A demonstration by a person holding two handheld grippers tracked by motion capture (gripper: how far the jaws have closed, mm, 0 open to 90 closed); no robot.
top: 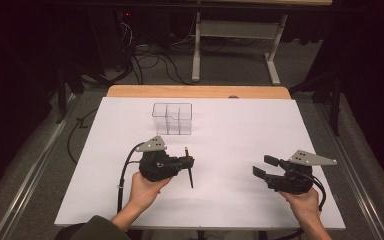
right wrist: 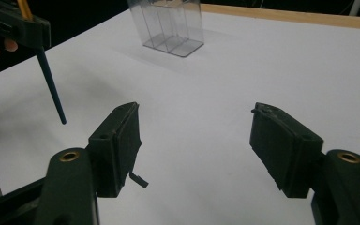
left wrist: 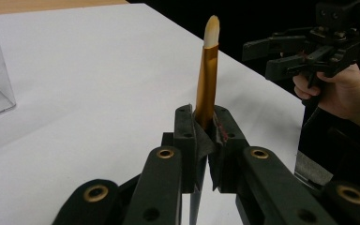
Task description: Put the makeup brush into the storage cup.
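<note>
Copper-coloured metal sleeves the upper part of the brush [left wrist: 207,79], which ends in a pale, rounded tuft; its lower handle is thin, dark and tapered. Left claw [top: 186,162] is clamped on the sleeve, holding the brush clear of the counter [top: 240,125] with the handle pointing down. Right claw [right wrist: 201,140] hangs with its jaws apart and nothing between them, well off to the side. Clear plastic organizer [top: 172,118], rigid, square-cornered and divided into compartments, stands near the far edge and appears unfilled. Judgement: pick-up complete; carrying the brush to a compartment and releasing it remains.
</note>
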